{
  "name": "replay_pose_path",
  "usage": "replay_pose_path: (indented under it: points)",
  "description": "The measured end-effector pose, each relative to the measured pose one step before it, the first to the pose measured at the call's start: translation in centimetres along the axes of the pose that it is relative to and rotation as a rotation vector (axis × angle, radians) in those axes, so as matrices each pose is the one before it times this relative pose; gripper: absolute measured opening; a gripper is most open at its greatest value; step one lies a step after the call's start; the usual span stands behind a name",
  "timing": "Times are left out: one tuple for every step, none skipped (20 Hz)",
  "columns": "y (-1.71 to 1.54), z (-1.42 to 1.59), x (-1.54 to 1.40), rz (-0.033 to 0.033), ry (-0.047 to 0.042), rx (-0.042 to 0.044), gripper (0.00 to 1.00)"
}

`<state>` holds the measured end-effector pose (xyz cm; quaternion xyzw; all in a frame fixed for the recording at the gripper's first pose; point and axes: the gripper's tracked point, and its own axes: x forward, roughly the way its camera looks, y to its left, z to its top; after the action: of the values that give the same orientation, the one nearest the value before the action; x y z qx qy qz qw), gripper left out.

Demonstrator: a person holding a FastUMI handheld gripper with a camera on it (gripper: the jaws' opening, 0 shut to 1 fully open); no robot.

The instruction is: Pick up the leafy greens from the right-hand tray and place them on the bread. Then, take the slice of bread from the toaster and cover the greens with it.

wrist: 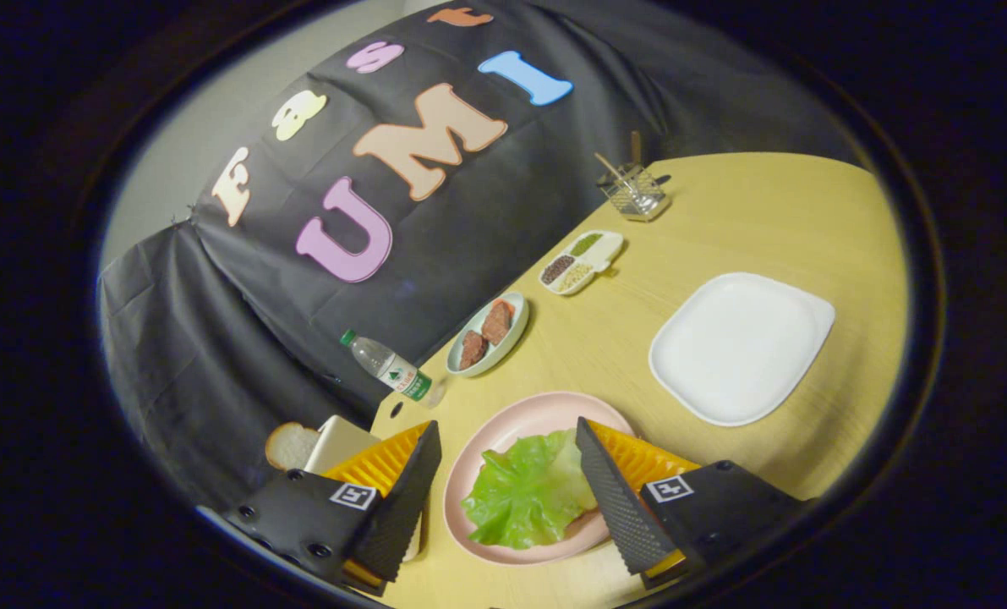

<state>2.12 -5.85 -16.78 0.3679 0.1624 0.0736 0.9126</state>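
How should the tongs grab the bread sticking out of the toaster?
Best guess: pinch the rounded top of the bread slice, the part poking out of the toaster. Come from the open end of the slot, one finger on each flat face, then pull straight out along it. The tongs are open over the lettuce on the pink plate.

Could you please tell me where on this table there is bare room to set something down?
Bare wood lies between the pink plate and the white tray, and beyond that tray toward the wire holder. It is crowded along the cloth side: bottle, meat dish, divided dish. The open tongs straddle the lettuce.
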Motion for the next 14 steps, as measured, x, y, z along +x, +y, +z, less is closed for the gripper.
replay_pose_path:
  points:
    - [0.516, 0.277, -0.384, -0.00017, -0.00263, -0.03465, 0.99]
    - [0.495, 0.450, -0.479, -0.00209, -0.00433, -0.03855, 0.99]
    - [0.431, 0.458, -0.461, -0.00270, -0.00430, -0.04118, 0.99]
    - [0.559, 0.526, -0.424, -0.00265, -0.00585, -0.04245, 0.99]
    - [0.559, 0.462, -0.351, -0.00400, -0.00474, -0.04670, 0.99]
    - [0.601, 0.524, -0.324, -0.00345, -0.00355, -0.05019, 0.99]
    - [0.772, 0.438, -0.291, 0.00291, -0.00387, -0.04977, 0.99]
    - [1.096, 0.583, -0.320, 0.00936, -0.00431, -0.04683, 0.99]
    - [1.163, 0.449, -0.165, 0.01454, -0.00198, -0.04397, 0.99]
    - [1.304, 0.567, -0.156, 0.01480, -0.00229, -0.04302, 0.99]
    - [1.324, 0.583, -0.067, 0.01382, -0.00309, -0.04343, 0.99]
    - [1.466, 0.695, 0.016, 0.01239, -0.00194, -0.04004, 0.99]
    - [1.422, 0.496, 0.075, 0.01066, -0.00155, -0.03499, 0.99]
    - [1.394, 0.477, 0.067, 0.00562, -0.00005, -0.02935, 0.99]
